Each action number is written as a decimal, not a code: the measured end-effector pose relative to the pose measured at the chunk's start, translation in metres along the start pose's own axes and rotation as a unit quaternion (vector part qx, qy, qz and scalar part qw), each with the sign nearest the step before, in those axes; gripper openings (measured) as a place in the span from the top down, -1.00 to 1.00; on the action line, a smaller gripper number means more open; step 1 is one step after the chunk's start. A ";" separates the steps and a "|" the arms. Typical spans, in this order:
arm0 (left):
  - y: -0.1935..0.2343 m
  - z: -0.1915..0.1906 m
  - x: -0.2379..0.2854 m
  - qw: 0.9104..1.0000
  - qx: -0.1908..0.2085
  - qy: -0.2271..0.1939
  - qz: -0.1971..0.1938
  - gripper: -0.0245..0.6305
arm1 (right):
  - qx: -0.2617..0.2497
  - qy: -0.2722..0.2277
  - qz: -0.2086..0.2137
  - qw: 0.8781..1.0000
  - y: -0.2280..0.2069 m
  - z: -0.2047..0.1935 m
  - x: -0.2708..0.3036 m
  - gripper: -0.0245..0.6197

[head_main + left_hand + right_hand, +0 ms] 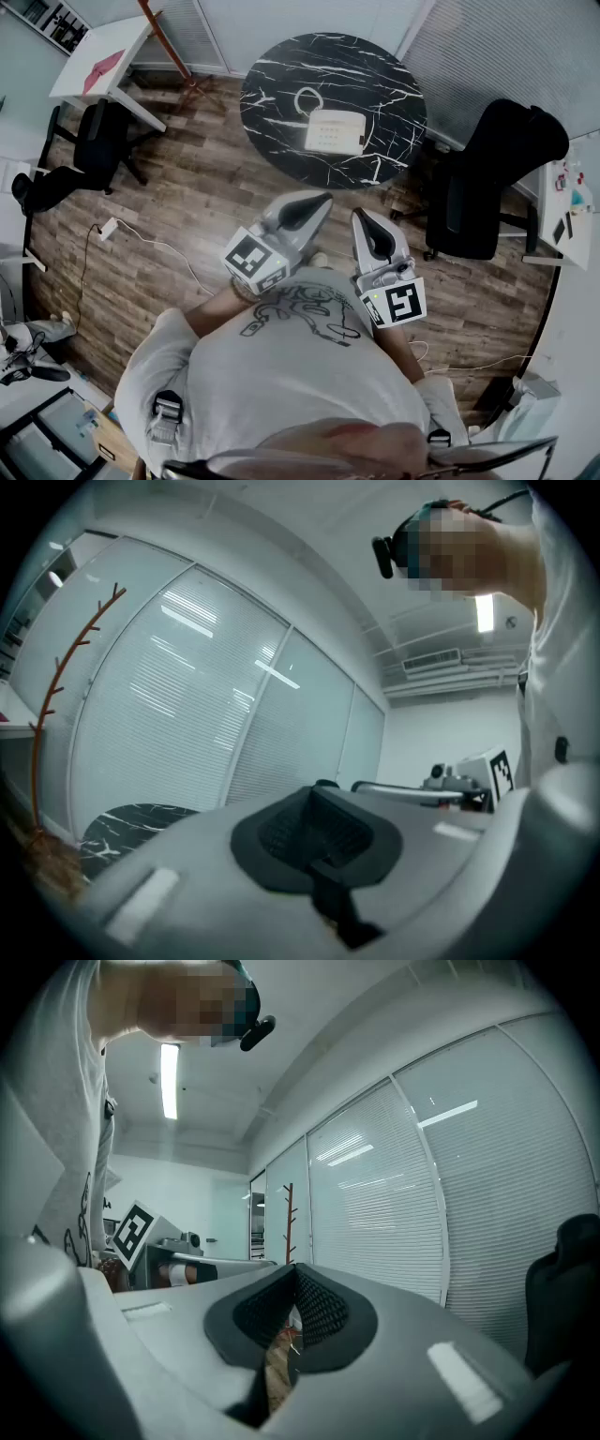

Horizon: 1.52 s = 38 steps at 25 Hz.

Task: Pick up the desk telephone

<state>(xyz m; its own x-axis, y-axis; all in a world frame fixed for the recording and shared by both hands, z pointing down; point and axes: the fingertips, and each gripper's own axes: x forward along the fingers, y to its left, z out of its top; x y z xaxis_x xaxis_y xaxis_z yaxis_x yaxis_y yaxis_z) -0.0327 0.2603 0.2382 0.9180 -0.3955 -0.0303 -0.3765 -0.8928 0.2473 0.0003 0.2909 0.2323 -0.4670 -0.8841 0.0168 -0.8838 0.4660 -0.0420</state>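
The white desk telephone (335, 131) lies on a round black marble table (281, 103), and its coiled cord (307, 98) loops to the phone's left. Both grippers are held level in front of the person's chest, well short of the table. The left gripper (314, 202) is shut and holds nothing. Beside it, the right gripper (364, 221) is also shut and empty. In the left gripper view the closed jaws (314, 832) point at blinds, with the table's edge (122, 822) low on the left. The right gripper view shows its closed jaws (292, 1312) facing glass walls. The telephone is in neither gripper view.
A black office chair (487, 187) stands right of the table, and another black chair (89, 150) stands at the left by a white desk (98, 66). A red coat stand (169, 42) rises behind the table. A power strip with a cable (108, 228) lies on the wooden floor.
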 end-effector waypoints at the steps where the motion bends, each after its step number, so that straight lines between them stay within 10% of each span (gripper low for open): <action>1: -0.001 0.000 0.001 1.000 0.002 0.003 -0.002 0.92 | 0.000 -0.001 0.000 1.000 -0.001 0.001 0.000 0.90; 38: -0.006 -0.026 0.020 0.998 -0.011 0.008 0.065 0.92 | 0.012 0.009 0.058 0.998 -0.025 -0.018 -0.009 0.90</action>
<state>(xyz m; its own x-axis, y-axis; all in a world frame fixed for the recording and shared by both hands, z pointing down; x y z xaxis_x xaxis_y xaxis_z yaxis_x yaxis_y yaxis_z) -0.0086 0.2629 0.2618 0.8639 -0.5033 0.0183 -0.4890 -0.8296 0.2696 0.0261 0.2874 0.2507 -0.5662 -0.8237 0.0293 -0.8233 0.5635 -0.0685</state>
